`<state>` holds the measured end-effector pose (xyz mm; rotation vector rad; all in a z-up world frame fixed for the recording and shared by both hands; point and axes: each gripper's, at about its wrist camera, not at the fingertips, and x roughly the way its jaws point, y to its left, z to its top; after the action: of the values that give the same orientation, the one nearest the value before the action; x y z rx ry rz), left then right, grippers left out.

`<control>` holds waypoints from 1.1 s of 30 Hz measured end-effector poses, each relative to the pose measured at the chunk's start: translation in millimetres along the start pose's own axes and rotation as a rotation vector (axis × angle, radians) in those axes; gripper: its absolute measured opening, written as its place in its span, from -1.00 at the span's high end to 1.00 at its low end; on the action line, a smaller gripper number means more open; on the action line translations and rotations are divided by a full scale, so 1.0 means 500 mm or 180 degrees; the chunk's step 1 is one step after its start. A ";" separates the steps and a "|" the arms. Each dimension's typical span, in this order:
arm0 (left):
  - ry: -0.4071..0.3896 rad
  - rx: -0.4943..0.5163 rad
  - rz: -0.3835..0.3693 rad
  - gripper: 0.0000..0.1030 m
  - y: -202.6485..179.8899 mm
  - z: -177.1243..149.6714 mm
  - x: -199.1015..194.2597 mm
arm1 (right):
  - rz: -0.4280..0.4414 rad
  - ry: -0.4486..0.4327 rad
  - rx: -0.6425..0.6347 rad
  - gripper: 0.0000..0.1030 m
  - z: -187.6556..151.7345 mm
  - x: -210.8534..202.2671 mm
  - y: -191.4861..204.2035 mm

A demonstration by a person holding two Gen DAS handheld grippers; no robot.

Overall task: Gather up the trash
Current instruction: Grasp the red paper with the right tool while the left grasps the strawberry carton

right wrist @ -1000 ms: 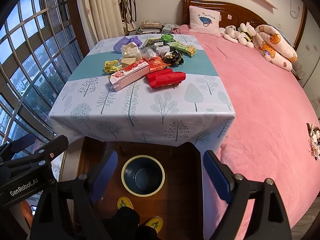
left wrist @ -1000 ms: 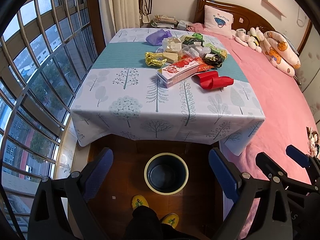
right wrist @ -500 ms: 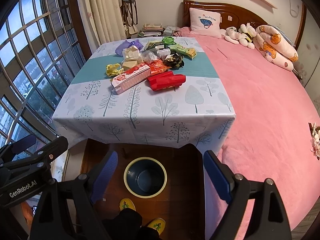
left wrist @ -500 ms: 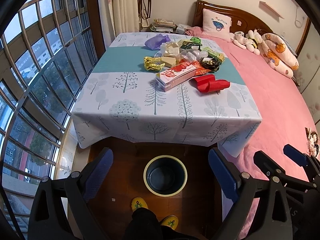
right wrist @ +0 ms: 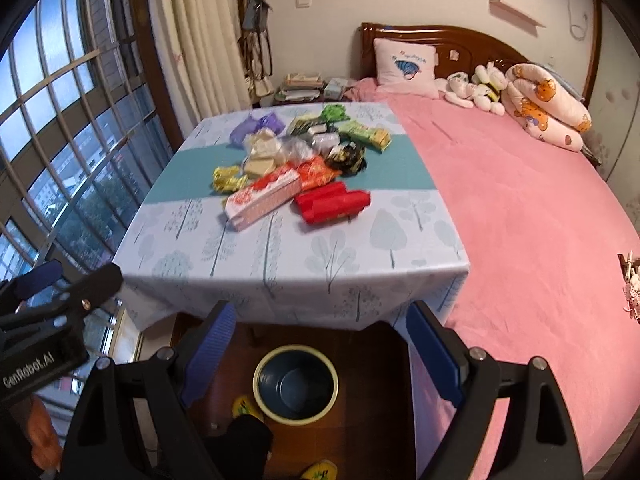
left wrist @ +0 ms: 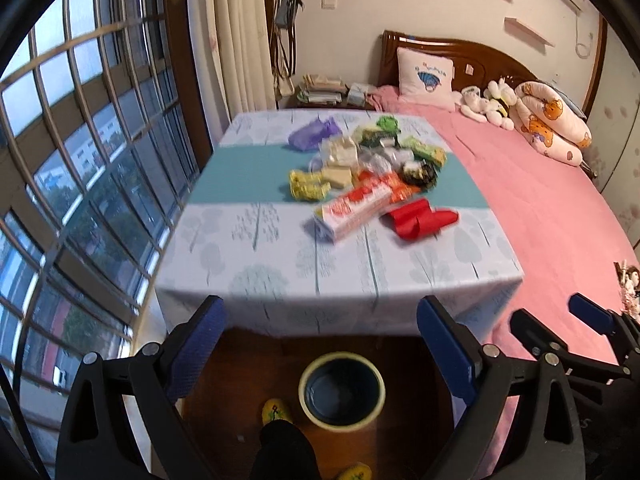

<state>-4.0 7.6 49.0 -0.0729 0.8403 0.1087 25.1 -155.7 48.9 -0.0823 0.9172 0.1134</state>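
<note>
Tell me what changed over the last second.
Both cameras tilted up, showing more wall. The left gripper and right gripper stay open and empty. The wrapper pile, red packet and bin have not moved.

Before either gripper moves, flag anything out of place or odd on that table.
The odd part is a heap of wrappers and a long red-and-white box piled mid-tablecloth, while the bin on the floor looks empty. Nothing looks spilled or broken.
</note>
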 end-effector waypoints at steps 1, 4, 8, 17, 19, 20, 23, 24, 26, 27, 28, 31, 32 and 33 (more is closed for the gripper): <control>-0.0034 0.0042 0.0027 -0.84 0.003 0.015 0.010 | -0.0018 -0.0015 0.0026 -0.71 0.010 0.005 -0.002; -0.0062 0.0100 0.0063 -0.84 0.018 0.065 0.051 | -0.0093 -0.0020 0.0132 -0.71 0.039 0.031 -0.007; 0.0036 0.0203 -0.0120 -0.84 0.038 0.146 0.129 | -0.0223 -0.0024 0.0380 -0.71 0.089 0.072 -0.014; 0.0753 0.0894 -0.0800 -0.84 0.008 0.272 0.358 | -0.0411 0.0214 0.1167 -0.62 0.162 0.210 -0.025; 0.0938 0.1055 -0.0920 -0.84 -0.012 0.281 0.412 | -0.0469 0.0275 0.1340 -0.55 0.164 0.241 -0.030; 0.1025 0.1101 -0.0959 -0.84 -0.020 0.282 0.435 | -0.0481 0.0311 0.1438 -0.51 0.163 0.255 -0.034; 0.1310 0.1224 -0.1078 -0.84 -0.046 0.282 0.513 | -0.0510 0.0406 0.1713 -0.48 0.157 0.290 -0.045; 0.1398 0.1263 -0.1109 -0.84 -0.056 0.280 0.537 | -0.0526 0.0429 0.1808 -0.48 0.153 0.302 -0.050; 0.1541 0.1340 -0.1113 -0.75 -0.073 0.273 0.583 | -0.0535 0.0455 0.1952 -0.46 0.149 0.321 -0.060; 0.1623 0.1399 -0.1131 -0.67 -0.085 0.266 0.607 | -0.0537 0.0464 0.2006 -0.45 0.147 0.329 -0.064; 0.1683 0.1439 -0.1128 -0.59 -0.090 0.264 0.621 | -0.0532 0.0487 0.2076 -0.42 0.143 0.341 -0.070; 0.1805 0.1496 -0.1137 -0.56 -0.107 0.251 0.662 | -0.0468 0.0555 0.2231 -0.33 0.138 0.375 -0.084; 0.1827 0.1490 -0.1147 -0.56 -0.110 0.248 0.670 | -0.0432 0.0577 0.2270 -0.29 0.137 0.387 -0.088; 0.1850 0.1475 -0.1169 -0.56 -0.114 0.244 0.680 | -0.0400 0.0593 0.2297 -0.28 0.135 0.398 -0.092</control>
<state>318.4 -12.7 -122.4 0.1870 1.3970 -0.4744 204.4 -180.8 -67.3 0.5260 1.0892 -0.3496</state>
